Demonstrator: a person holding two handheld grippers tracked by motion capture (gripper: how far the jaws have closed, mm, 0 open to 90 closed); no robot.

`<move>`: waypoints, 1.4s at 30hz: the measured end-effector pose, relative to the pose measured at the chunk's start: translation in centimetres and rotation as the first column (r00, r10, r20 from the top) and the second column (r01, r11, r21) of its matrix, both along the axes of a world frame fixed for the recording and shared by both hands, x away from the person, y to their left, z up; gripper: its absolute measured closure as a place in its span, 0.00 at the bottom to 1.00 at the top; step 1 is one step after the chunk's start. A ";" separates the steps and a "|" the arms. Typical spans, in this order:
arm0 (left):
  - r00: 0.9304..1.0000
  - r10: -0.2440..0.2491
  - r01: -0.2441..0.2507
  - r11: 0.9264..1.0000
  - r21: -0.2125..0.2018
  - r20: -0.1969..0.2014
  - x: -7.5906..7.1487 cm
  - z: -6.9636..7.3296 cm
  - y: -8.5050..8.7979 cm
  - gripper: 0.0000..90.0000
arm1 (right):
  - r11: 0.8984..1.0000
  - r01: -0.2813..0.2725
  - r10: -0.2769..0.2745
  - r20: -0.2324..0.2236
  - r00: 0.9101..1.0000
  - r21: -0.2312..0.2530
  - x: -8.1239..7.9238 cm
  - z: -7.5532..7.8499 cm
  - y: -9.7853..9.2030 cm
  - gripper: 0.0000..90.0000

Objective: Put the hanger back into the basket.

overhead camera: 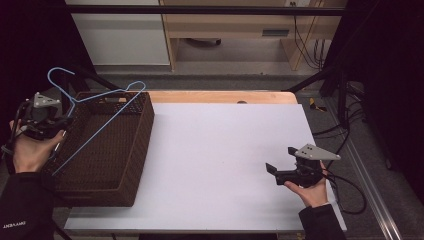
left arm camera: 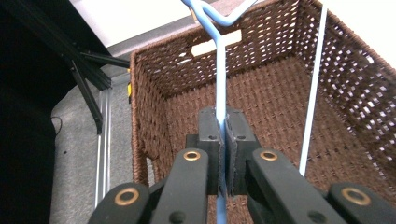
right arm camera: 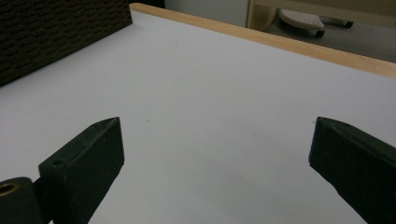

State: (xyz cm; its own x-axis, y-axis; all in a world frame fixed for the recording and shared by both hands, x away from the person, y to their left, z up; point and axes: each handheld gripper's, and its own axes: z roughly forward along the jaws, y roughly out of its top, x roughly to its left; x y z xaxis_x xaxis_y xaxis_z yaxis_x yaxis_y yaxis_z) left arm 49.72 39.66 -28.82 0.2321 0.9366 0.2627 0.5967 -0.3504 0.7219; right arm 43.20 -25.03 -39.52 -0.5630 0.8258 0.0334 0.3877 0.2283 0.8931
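the light-blue wire hanger (left arm camera: 220, 88) is clamped in the left gripper (left arm camera: 222, 128), long axis running ahead over the wicker basket (left arm camera: 280, 102) directly below; the right gripper (right arm camera: 215, 154) is held apart.

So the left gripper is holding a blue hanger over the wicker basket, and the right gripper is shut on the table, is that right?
Not quite. The right gripper is open: the right gripper view shows its jaws wide apart over the bare table. The rest holds: the left gripper clamps the blue hanger over the basket.
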 end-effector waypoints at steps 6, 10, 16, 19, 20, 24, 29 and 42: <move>1.000 0.014 -0.014 1.000 0.021 -0.020 -0.2 -0.9 0.8 0.97 | 1.000 -0.001 0.000 -0.003 1.000 -0.003 0.0 0.0 0.0 0.04; 0.999 0.018 -0.017 0.999 0.029 -0.033 -0.3 -1.6 1.2 0.97 | 1.000 -0.002 0.002 -0.008 1.000 -0.006 0.1 -0.1 0.2 0.04; 0.998 0.030 -0.028 0.999 0.038 -0.055 -0.3 -3.0 1.7 0.97 | 1.000 -0.002 0.002 -0.007 1.000 -0.008 0.1 -0.2 0.2 0.04; 0.998 0.031 -0.028 0.999 0.043 -0.062 -0.3 -3.6 1.7 0.97 | 1.000 -0.001 0.001 -0.007 1.000 -0.009 0.1 -0.2 0.2 0.04; 0.998 0.031 -0.029 0.999 0.044 -0.063 -0.3 -3.8 1.7 0.97 | 1.000 -0.001 0.001 -0.008 1.000 -0.007 0.1 -0.2 0.2 0.04; 0.997 0.023 -0.020 0.999 0.044 -0.074 -0.1 -4.6 1.4 0.97 | 1.000 0.000 0.000 -0.007 1.000 -0.008 0.1 -0.2 0.2 0.04; 0.996 0.019 -0.017 0.999 0.031 -0.090 0.2 -5.7 1.0 0.97 | 1.000 0.000 0.000 -0.008 1.000 -0.005 0.1 -0.1 0.2 0.04; 0.982 -0.018 0.025 0.999 0.033 -0.187 1.1 -8.3 -0.5 0.96 | 1.000 -0.001 0.001 -0.007 1.000 -0.007 0.1 -0.1 0.2 0.04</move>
State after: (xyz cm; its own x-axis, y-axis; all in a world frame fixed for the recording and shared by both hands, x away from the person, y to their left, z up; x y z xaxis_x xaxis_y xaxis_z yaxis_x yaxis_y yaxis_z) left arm 50.81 39.18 -37.13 0.3003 0.9217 0.2456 0.7118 -0.3879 0.5856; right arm 43.27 -24.82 -39.66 -0.5639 0.8252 0.0316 0.3939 0.2351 0.8886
